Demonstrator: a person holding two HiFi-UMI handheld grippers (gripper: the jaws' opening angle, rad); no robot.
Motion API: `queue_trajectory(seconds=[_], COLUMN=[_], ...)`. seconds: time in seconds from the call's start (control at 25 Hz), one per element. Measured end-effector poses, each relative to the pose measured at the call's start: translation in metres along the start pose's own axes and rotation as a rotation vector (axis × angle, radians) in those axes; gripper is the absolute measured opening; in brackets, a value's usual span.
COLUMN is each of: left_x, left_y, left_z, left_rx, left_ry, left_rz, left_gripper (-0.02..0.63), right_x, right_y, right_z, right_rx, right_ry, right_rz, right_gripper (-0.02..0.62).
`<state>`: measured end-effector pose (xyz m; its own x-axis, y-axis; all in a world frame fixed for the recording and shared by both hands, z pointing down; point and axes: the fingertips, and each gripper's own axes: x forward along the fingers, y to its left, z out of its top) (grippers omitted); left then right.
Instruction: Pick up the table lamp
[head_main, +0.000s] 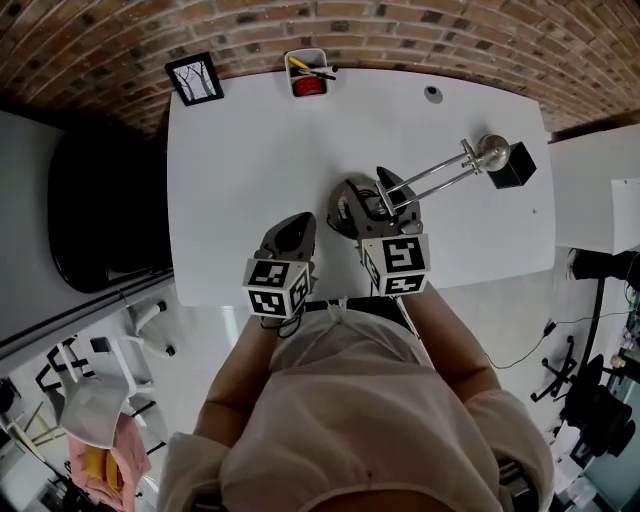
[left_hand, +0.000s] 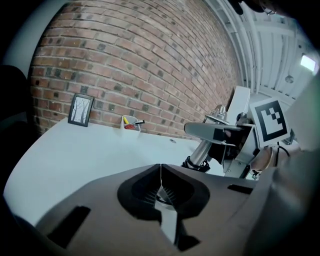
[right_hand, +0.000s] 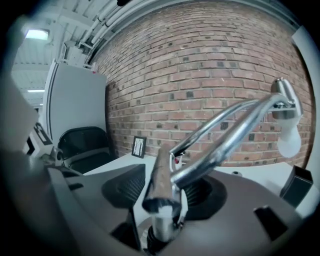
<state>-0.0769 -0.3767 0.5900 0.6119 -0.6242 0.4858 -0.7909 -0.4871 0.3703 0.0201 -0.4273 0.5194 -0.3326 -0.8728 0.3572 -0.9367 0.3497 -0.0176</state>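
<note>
Tipping is the danger: the table lamp (head_main: 432, 177) stands on the white table (head_main: 250, 200), 4 o'clock from centre, its post between the right gripper's (right_hand: 165, 187) 2 wide-apart jaws, ungripped. Its long arm overhangs toward 2 o'clock and could swing. The left gripper (left_hand: 160, 187) is closed, empty.

free: table (head_main: 230, 200) left half | obstacle: lamp arm (head_main: 440, 177) slanting right | far edge: pen cup (head_main: 308, 74), picture frame (head_main: 195, 78)
</note>
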Motion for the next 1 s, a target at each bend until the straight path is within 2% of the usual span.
queue_trajectory(seconds=[0.08, 0.12, 0.2, 0.32, 0.68, 1.0], left_x=[0.004, 0.005, 0.008, 0.012, 0.020, 0.026], left_y=[0.004, 0.006, 0.009, 0.014, 0.020, 0.023], left_z=[-0.004, -0.007, -0.011, -0.015, -0.029, -0.042], left_rx=[-0.001, -0.003, -0.009, -0.021, -0.039, -0.058], left_ry=[0.012, 0.019, 0.029, 0.041, 0.081, 0.110], left_rz=[0.000, 0.002, 0.006, 0.007, -0.017, -0.041], left_gripper=[0.020, 0.020, 0.020, 0.020, 0.020, 0.020], right_x=[0.005, 0.007, 0.009, 0.012, 0.012, 0.011], right_y=[-0.001, -0.003, -0.006, -0.010, -0.007, -0.026], right_z=[0.003, 0.002, -0.003, -0.005, -0.001, 0.011], right_rx=[0.014, 0.020, 0.009, -0.027, -0.081, -0.042], right_ry=[-0.009, -0.004, 0.013, 0.021, 0.020, -0.014], right_rz=[0.000, -0.010, -0.039, -0.070, -0.066, -0.101], right_gripper=[0.233, 0.202, 0.095, 0.047, 0.026, 0.023])
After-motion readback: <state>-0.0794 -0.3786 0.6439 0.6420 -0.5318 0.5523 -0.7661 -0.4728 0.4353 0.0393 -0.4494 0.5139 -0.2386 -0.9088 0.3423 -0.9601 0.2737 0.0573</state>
